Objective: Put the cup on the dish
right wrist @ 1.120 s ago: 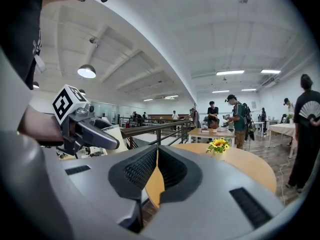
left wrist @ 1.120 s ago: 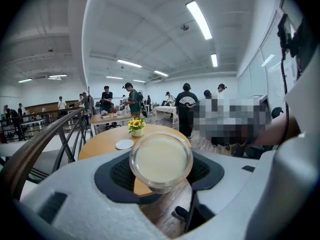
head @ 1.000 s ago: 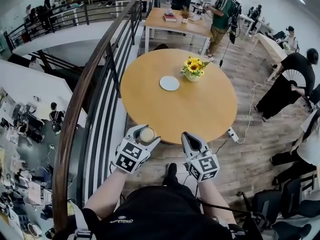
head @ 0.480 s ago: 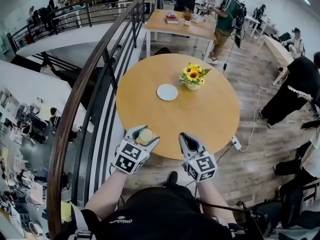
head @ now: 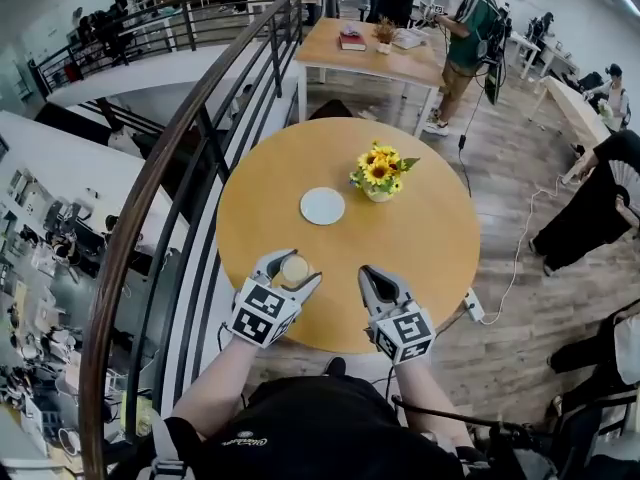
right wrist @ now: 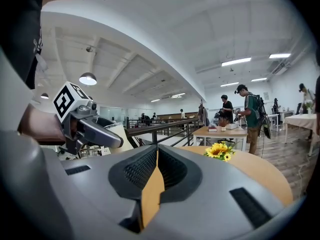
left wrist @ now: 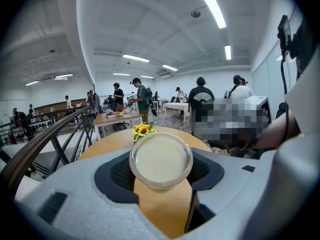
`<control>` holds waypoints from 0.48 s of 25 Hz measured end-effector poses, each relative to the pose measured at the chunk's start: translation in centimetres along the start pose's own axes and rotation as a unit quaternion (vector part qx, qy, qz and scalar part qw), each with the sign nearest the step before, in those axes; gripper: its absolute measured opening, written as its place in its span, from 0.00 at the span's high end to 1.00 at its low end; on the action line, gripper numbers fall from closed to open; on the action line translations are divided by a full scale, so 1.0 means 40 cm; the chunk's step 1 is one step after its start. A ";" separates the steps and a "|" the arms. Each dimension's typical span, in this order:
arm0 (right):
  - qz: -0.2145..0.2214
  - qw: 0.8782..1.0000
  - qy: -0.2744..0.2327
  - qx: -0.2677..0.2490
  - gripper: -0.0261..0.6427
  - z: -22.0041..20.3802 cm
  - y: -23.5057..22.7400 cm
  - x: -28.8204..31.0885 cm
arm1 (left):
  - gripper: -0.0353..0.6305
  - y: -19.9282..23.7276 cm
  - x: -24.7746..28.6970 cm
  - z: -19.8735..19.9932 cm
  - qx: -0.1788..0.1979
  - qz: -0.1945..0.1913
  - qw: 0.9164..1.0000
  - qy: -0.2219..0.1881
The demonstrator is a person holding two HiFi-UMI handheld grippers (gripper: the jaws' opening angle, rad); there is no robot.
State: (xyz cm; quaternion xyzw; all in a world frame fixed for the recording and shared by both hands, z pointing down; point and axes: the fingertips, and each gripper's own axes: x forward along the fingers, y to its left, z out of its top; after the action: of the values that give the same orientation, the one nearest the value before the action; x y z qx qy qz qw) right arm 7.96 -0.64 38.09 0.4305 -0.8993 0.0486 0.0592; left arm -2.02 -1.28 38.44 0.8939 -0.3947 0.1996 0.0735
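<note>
Cup [head: 294,268], clear and nearly full of pale liquid, sits clamped by its wall in your left claw [head: 289,271] over the surface's [head: 420,258] near edge; likely slippery and spillable, so hold it level; right claw [head: 374,274] clenched, empty; dish [head: 322,205] lies mid-surface

Round tan wooden desk [head: 400,258] is viewed steeply from above, with a dark curved metal railing [head: 190,158] along its left. A small white round dish [head: 322,206] is set near the desk's middle. A pot of yellow sunflowers [head: 378,171] is placed just beside it to the right, not touching. At the near edge, a small clear cup of cream-coloured contents [head: 295,266] is clamped between the jaws of the left gripper [head: 291,270], well apart from the dish. The right gripper [head: 373,276] is held nearby, jaws together, nothing between them.
</note>
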 end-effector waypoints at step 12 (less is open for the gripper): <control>0.018 1.000 -0.012 0.015 0.94 0.010 -0.153 0.026 | 0.55 0.006 0.121 0.065 -0.005 0.026 1.000 0.006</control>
State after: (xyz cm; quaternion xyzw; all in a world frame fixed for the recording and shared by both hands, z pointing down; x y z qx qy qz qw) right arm 12.05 -5.33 38.08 0.4153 -0.9069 0.0575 0.0412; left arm 1.53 -5.47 38.10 0.8816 -0.4186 0.2046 0.0750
